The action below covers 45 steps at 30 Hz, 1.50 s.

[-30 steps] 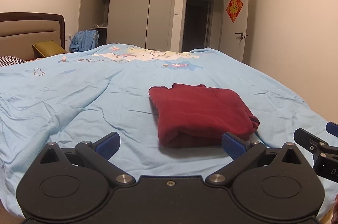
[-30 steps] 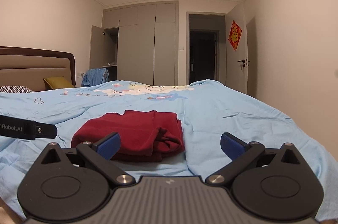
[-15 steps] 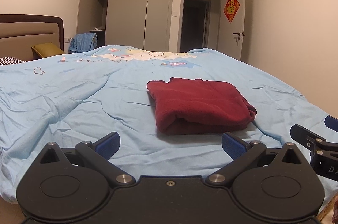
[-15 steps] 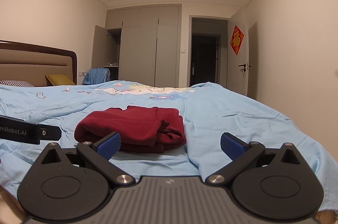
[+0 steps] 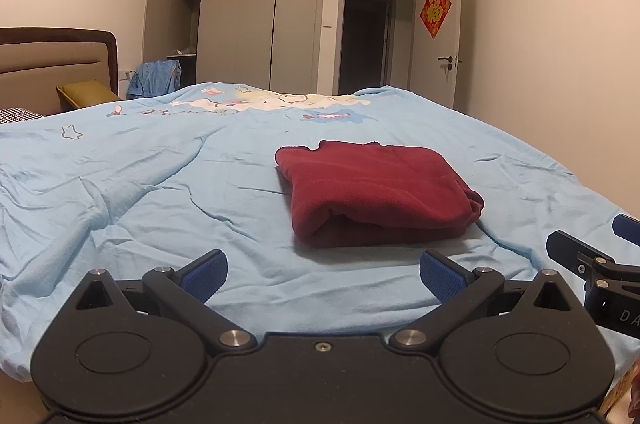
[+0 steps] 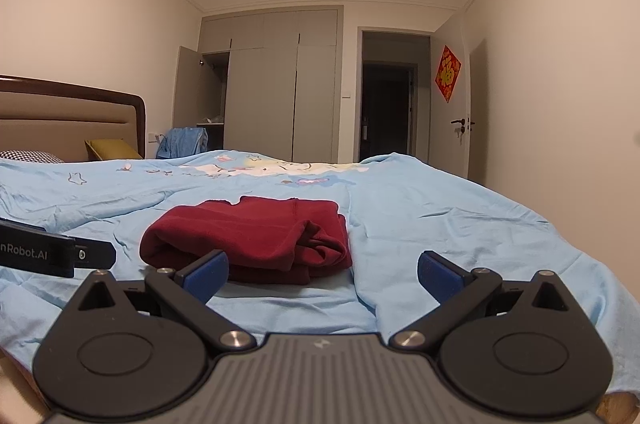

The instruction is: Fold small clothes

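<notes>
With both grippers clear of the cloth, this fold looks done: the red garment (image 5: 380, 192) lies as a compact folded bundle on the bed (image 5: 160, 184), toward its near edge, nothing touching it. Left gripper (image 5: 323, 274) fingers spread wide and empty; right gripper (image 6: 323, 274) likewise, hanging just short of the bundle. Judgement: the step in hand is release and retreat. Next move calls for either fetching another garment or squaring up the bundle's loose right end.
</notes>
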Available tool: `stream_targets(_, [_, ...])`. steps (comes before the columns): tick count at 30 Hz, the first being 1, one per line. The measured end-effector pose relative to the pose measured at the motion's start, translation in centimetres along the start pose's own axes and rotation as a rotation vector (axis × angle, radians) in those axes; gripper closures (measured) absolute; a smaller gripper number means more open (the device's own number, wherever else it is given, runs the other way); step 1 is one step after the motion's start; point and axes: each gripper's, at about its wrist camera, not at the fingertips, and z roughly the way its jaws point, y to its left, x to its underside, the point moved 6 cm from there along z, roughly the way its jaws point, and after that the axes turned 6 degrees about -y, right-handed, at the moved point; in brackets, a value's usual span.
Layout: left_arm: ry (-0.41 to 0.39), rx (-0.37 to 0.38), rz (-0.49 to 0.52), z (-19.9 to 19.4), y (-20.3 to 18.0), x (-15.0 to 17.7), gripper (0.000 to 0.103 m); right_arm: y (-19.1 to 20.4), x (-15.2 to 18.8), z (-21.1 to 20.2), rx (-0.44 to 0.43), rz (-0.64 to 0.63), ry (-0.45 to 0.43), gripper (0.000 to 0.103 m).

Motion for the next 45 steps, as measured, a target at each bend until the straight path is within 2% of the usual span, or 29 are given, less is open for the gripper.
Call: stream_targets(45, [0.024, 0.006, 0.002, 0.5, -0.2, 0.8, 0.001, 0.2, 1.4, 0.8, 0.006, 0.012, 0.028, 0.0])
